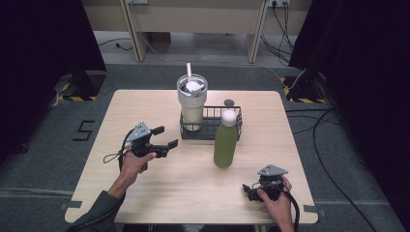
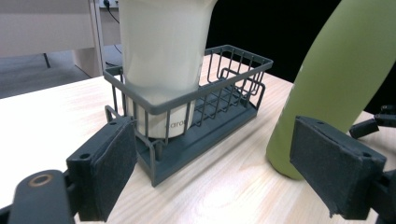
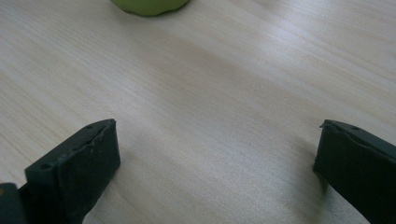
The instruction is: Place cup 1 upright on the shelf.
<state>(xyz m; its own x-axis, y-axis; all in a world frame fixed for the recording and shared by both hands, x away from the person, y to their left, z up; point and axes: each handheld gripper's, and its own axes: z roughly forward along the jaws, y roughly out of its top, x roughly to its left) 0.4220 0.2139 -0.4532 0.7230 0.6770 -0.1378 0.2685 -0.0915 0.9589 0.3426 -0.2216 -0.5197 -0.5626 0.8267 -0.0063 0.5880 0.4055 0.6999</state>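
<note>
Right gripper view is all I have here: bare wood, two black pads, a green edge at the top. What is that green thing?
Observer: A green bottle with a white cap, standing upright on the table.
Operator: Anything else on the table?
Observer: A dark wire basket just behind the bottle, with a cream tumbler and straw standing in its left end.
Operator: Where are the other tongs?
Observer: The left tongs are open, held above the table left of the basket, aimed at basket and bottle.
</note>
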